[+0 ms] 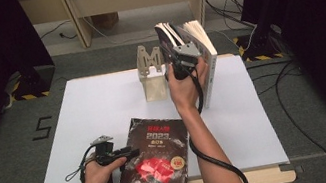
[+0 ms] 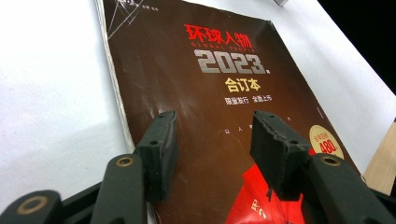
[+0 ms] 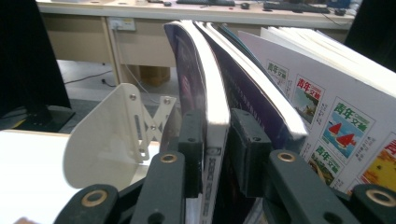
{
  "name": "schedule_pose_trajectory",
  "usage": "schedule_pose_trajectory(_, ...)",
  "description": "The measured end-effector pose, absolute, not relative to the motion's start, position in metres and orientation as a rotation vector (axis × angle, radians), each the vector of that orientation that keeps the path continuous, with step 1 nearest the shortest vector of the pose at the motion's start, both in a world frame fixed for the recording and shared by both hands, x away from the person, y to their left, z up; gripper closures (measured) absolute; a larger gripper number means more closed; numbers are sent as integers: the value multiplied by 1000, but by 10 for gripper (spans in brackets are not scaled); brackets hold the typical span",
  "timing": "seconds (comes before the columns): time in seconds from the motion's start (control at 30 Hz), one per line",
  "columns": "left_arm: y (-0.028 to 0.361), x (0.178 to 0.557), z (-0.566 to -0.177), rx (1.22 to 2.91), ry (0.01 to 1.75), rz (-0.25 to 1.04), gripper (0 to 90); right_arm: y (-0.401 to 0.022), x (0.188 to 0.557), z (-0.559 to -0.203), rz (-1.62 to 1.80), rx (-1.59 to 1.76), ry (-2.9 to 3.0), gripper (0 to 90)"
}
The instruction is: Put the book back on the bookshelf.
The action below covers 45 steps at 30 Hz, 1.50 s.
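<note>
On a white desk (image 1: 103,107) between dark curtains, the right tool (image 3: 215,140) stands a magazine (image 3: 205,93) upright beside the bookend (image 3: 112,135), jaws loosening around its spine; release only once it leans steady. The left tool (image 2: 212,149) hovers, released, over the dark magazine (image 2: 210,93).

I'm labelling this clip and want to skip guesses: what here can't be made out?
- High view: right gripper jaws, hidden behind its body and hand.
- Right gripper view: upright book cover, seen edge-on; its foot cut off by the bottom edge.
- Left gripper view: magazine lower part, covered by the left gripper.
</note>
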State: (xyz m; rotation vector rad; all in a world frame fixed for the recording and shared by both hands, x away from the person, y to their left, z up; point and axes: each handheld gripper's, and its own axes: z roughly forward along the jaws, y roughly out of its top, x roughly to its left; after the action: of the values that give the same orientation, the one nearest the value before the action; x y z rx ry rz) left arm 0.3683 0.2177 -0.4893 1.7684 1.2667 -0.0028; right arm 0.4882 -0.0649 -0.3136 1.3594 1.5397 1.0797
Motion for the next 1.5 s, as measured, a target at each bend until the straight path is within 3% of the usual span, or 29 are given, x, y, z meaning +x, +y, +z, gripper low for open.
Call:
schedule_pose_trajectory(0.43,216,368,-489,1769,1266,-2,497,-79,463,-312,1116,1334,1525,626)
schedule_pose_trajectory(0.8,216,368,-490,1770,1264,-5,497,-83,454,-319,1116,1341,1500,583)
schedule_pose_trajectory(1.1,216,367,-489,1770,1263,-3,497,-85,467,-329,1107,1395,1532,555)
schedule_pose_trajectory(1.3,216,368,-490,1771,1261,-7,497,-85,479,-321,1120,1404,1536,573)
schedule_pose_trajectory(1.5,216,368,-489,1771,1261,-5,498,-88,487,-311,1121,1459,1541,751)
